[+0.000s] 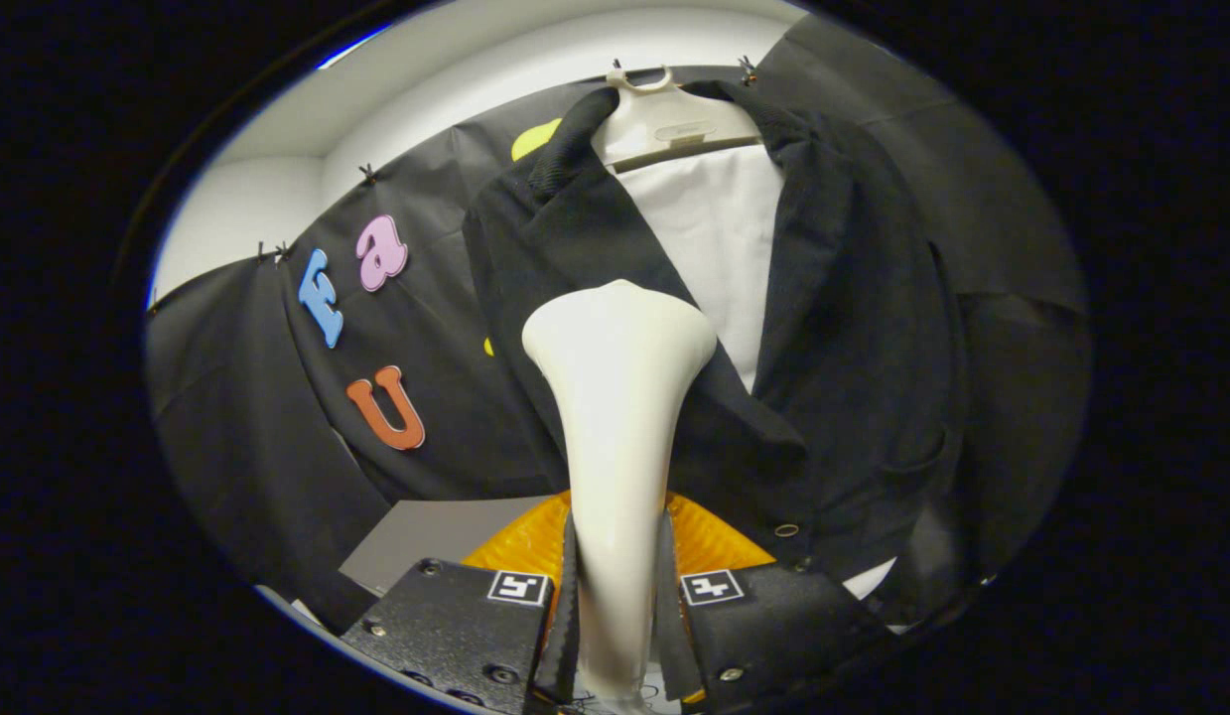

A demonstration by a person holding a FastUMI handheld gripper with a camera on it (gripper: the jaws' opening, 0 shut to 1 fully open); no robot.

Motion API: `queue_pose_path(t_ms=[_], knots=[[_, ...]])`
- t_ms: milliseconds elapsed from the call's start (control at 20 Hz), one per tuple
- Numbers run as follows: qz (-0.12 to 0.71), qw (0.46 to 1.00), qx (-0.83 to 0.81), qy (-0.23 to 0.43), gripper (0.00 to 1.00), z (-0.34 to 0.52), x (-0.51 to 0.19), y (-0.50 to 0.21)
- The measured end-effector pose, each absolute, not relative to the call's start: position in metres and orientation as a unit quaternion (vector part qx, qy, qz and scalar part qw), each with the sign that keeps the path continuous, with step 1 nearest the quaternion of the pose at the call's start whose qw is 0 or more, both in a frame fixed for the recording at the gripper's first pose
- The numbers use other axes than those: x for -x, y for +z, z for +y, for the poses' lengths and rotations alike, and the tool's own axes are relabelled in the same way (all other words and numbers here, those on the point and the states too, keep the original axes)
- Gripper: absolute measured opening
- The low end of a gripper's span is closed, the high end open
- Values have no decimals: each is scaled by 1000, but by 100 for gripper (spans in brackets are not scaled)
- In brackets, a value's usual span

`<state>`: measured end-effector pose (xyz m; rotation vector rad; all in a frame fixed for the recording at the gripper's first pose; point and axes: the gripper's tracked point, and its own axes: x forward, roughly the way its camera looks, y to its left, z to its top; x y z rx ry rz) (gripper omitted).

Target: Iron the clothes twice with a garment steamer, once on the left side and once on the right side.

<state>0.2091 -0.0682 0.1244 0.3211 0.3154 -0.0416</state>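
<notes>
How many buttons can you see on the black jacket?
1: a round button low on the black jacket, on its front edge just right of the white steamer that the gripper holds. The steamer and folds may hide others.

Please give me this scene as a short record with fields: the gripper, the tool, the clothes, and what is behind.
gripper: shut on the steamer's handle
steamer: white, upright between the fingers, wide head on top
steamer head: in front of the jacket's left lapel; contact cannot be told
jacket: dark, open at the front, on a hanger
hanger: pale, at the jacket's collar
lining: white, seen between the lapels
orange thing: ribbed, just beyond the fingers, below the jacket
</notes>
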Motion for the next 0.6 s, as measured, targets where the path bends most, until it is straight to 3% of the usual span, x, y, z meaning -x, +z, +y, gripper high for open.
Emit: queue_pose_path(t_ms=[600], knots=[[208, 961, -175, -42, 36, -72, -194, 57]])
